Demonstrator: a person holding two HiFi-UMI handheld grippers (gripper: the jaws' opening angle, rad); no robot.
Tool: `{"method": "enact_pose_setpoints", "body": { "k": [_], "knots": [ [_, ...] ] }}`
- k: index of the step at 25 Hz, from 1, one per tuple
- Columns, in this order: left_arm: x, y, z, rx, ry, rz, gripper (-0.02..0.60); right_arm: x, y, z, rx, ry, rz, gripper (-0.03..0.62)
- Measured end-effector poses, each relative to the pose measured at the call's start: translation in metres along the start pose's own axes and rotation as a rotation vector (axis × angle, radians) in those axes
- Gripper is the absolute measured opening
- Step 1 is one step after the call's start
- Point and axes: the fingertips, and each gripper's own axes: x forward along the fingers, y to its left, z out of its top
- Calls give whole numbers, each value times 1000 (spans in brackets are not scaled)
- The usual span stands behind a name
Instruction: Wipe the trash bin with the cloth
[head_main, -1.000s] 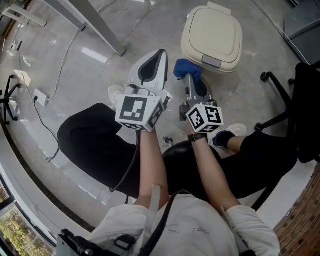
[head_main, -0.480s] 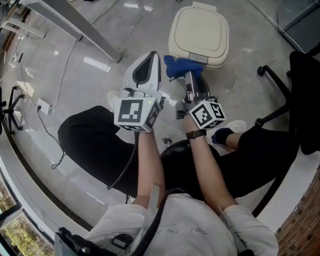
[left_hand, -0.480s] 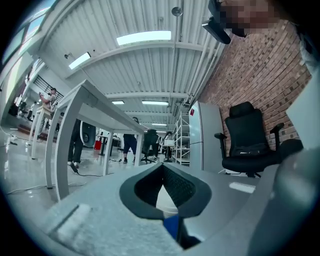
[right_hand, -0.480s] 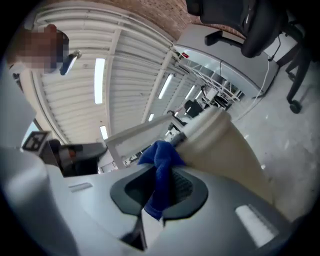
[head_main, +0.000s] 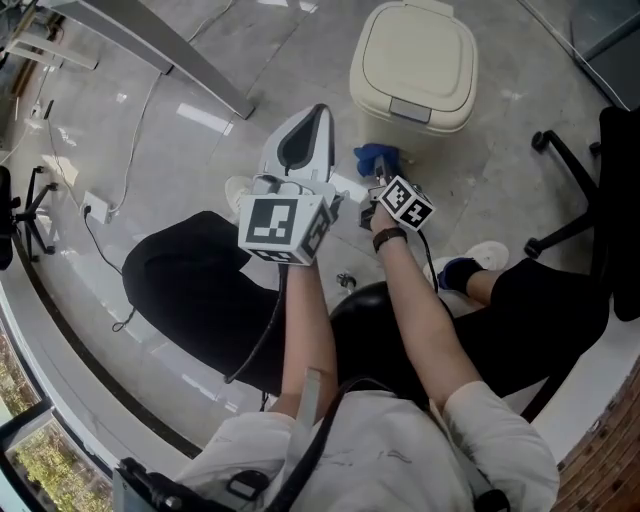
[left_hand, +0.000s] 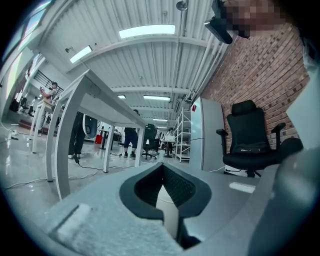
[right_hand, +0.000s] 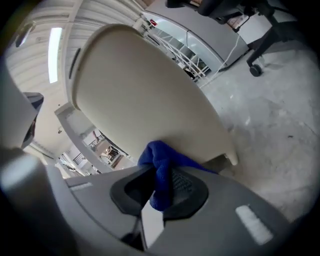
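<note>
A cream trash bin (head_main: 414, 66) with its lid down stands on the floor ahead of me. My right gripper (head_main: 377, 170) is shut on a blue cloth (head_main: 374, 158) low against the bin's near side. In the right gripper view the blue cloth (right_hand: 161, 165) is bunched between the jaws and pressed to the bin's cream wall (right_hand: 145, 95). My left gripper (head_main: 305, 140) is held up to the left of the bin, jaws shut with nothing in them; the left gripper (left_hand: 163, 186) points across the room, away from the bin.
A grey table leg (head_main: 190, 60) crosses the floor at the upper left. A black office chair (head_main: 590, 190) stands at the right. Cables (head_main: 100, 260) trail over the floor at the left. My legs and a white shoe (head_main: 490, 260) are below the grippers.
The right gripper has moved the blue cloth down from the bin's lid edge to low on its near side. The left gripper has barely shifted.
</note>
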Motion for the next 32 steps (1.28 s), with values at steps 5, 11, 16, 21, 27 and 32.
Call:
{"method": "enact_pose_setpoints", "body": {
  "k": [5, 11, 16, 21, 27, 32],
  "knots": [
    [1, -3, -7, 8, 20, -23, 0, -9, -68, -21, 35, 128, -331, 41],
    [-2, 0, 4, -7, -6, -35, 0, -65, 17, 23, 149, -33, -92, 41],
    [-6, -13, 26, -43, -64, -78, 0, -105, 145, 102, -140, -278, 278, 40],
    [-8, -20, 38, -42, -94, -87, 0, -145, 191, 162, -60, -446, 456, 40],
    [-2, -41, 37, -80, -109, -178, 0, -134, 85, 163, 291, -513, 276, 40],
    [10, -44, 26, -100, -91, -191, 0, -92, 24, 119, 316, -431, 86, 40]
  ]
}}
